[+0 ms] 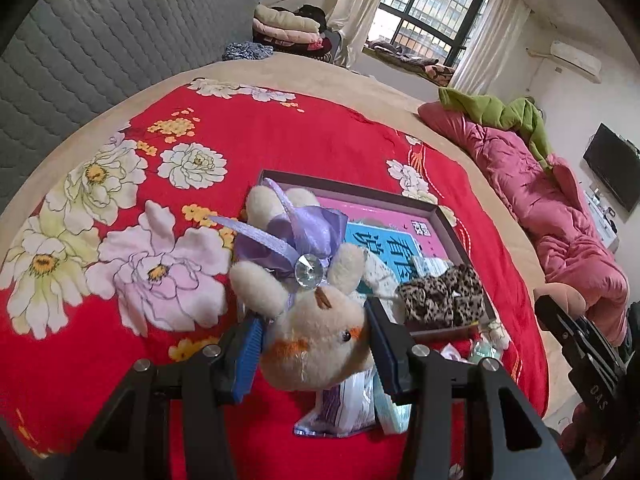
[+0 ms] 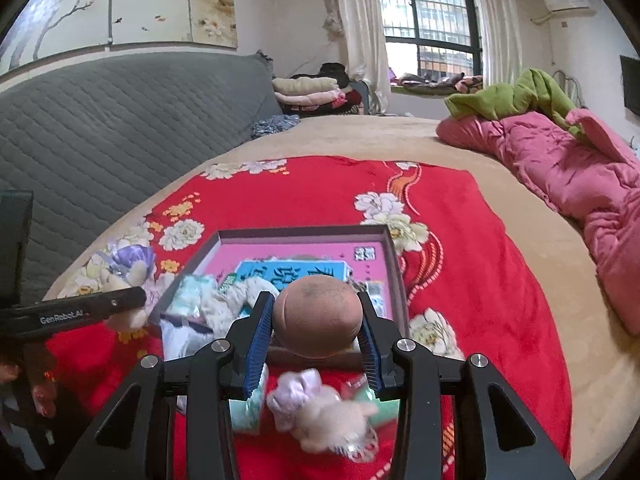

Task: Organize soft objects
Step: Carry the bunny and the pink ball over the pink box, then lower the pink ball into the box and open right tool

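With your left gripper (image 1: 316, 344) clamped on the plush rabbit (image 1: 316, 332) and your right gripper (image 2: 316, 328) squeezing the brown ball (image 2: 318, 316), you are mid-carry, so bring both over the box (image 2: 394, 264) just ahead before letting go.

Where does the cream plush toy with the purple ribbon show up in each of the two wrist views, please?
Left wrist view: the plush toy fills the lower centre, clamped between the left gripper fingers, in front of the box.
Right wrist view: the same toy sits small at the left edge, above the other gripper's black body.
Shared landmark: the shallow box with the pink and blue bottom on the red flowered blanket.
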{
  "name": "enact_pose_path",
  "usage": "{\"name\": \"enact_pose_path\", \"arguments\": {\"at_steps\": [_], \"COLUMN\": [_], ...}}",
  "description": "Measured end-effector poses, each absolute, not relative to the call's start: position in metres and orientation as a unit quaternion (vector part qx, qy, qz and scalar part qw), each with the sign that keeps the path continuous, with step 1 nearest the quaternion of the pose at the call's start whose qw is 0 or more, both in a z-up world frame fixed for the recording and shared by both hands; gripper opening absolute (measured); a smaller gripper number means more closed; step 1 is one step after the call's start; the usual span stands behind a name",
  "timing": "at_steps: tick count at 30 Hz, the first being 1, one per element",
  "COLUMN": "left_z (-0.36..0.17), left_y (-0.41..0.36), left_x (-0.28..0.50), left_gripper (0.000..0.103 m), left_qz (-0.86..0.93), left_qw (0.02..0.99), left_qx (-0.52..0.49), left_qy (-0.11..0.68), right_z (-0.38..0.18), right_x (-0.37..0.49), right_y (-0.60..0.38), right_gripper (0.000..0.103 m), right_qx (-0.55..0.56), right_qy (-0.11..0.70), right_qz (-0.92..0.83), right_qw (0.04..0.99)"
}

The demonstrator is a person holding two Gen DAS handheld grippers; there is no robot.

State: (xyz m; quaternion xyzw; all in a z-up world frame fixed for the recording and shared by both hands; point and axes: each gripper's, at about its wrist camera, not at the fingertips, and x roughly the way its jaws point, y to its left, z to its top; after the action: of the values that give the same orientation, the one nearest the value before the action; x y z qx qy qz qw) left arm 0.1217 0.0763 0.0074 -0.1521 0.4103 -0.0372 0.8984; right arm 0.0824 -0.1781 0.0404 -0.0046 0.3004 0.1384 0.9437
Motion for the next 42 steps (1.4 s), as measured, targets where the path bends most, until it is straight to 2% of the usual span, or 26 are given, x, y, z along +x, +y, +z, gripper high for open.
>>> {"name": "enact_pose_path", "arguments": {"at_steps": [14,29,42], "left_z": [-0.007,-0.04,-0.06], "left_y": [0.071,0.046,0.043], "left_x": [0.17,0.203,0.211], "left_gripper": [0.049,0.049,0.05], "left_qz": [-0.054,-0.116,-0.127], "left_qw": [0.889,0.866,0.853], "left_qx": [-0.165,-0.153,-0.139], "left_qy": [0.423,0.461,0.487], "right_z": [0.033,-0.018,-0.041], "right_x": [0.12,0.145,0.154], "right_y": [-0.141,-0.118,-0.11], "right_gripper": [0.041,0.041,0.042], "right_qx": [-0.022,-0.072,-0.082], "right_qy": [0.306,0.366,0.392], "right_qz": [0.162,0.175,0.187], "right_qw": [0.938,0.911,0.897]}}
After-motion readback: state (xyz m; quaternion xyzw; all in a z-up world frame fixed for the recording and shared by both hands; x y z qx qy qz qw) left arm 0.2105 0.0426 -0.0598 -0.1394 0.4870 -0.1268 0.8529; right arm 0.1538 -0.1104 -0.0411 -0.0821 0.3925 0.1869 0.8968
